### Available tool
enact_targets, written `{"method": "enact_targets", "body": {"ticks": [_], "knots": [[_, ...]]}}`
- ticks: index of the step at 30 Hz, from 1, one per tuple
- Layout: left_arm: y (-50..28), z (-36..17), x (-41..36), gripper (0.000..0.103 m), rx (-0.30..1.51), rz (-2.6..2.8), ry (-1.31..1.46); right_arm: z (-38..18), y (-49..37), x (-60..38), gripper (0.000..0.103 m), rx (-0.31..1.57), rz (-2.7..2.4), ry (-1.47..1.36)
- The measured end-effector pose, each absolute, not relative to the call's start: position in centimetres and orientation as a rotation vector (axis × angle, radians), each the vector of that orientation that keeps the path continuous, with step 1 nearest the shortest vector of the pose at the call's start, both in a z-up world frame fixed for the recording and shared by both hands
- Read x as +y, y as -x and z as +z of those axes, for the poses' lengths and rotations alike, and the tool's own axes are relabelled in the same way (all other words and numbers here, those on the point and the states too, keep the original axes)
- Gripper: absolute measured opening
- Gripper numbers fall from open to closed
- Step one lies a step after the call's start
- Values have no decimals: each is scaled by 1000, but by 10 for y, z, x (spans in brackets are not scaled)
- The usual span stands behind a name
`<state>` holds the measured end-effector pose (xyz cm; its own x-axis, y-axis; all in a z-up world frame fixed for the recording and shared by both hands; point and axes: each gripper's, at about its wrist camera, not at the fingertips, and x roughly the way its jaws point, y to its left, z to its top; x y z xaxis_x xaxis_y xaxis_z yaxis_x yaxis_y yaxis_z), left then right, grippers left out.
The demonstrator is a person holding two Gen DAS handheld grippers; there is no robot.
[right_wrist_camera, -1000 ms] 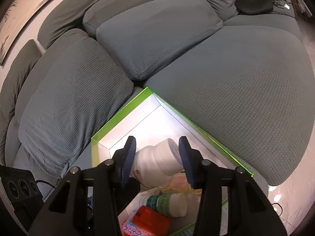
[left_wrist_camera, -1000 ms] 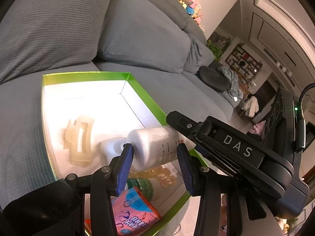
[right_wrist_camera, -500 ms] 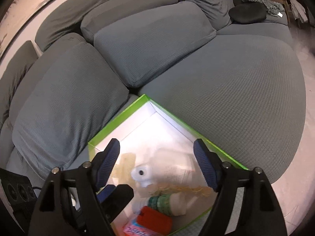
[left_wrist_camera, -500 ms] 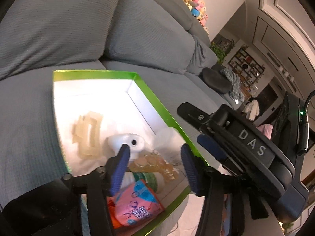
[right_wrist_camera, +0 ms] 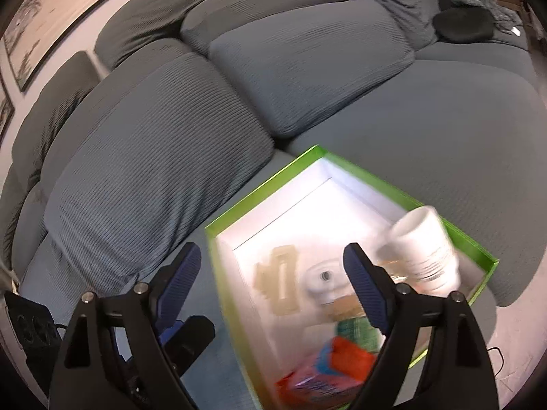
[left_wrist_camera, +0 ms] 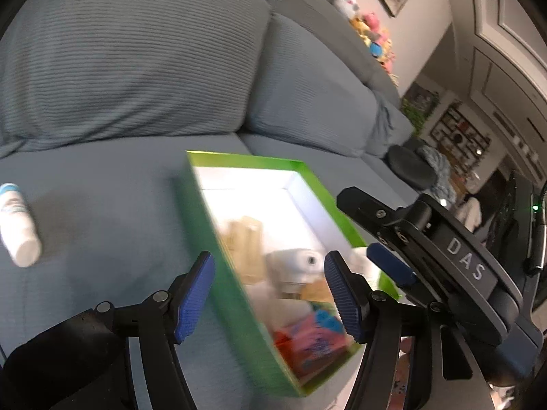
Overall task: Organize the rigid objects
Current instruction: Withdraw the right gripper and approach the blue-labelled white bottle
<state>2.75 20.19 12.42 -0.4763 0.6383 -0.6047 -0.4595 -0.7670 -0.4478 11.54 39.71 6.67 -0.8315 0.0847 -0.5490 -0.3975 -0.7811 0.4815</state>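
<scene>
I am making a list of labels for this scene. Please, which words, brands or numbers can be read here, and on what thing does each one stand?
"DAS": white letters on the black body of the right gripper, seen from the left wrist camera.
White bottle in the green box: dark print, too blurred to read.
Pink and orange packet: print blurred, unreadable.
White tube on the sofa seat: label unreadable.

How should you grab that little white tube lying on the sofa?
Grip the tube across its middle, coming from above. It lies flat on the sofa, so its long round sides face the pads and nothing crowds it.
</scene>
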Motion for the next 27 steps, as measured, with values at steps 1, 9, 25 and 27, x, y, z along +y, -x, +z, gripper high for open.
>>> {"method": "enact_targets", "body": {"ticks": [1, 9, 25, 27], "knots": [[-27, 125, 195, 66, -295, 2256, 1045, 67, -112, 392, 86, 878, 2650, 760], [-18, 126, 147, 68, -310, 2384, 1070, 70, -91, 349, 91, 843, 2756, 825], [5, 103, 41, 82, -381, 2632, 1230, 56, -30, 252, 92, 818, 2908, 1073], [10, 100, 28, 82, -404, 2639, 1247, 53, -17, 237, 95, 813, 2920, 1129]]}}
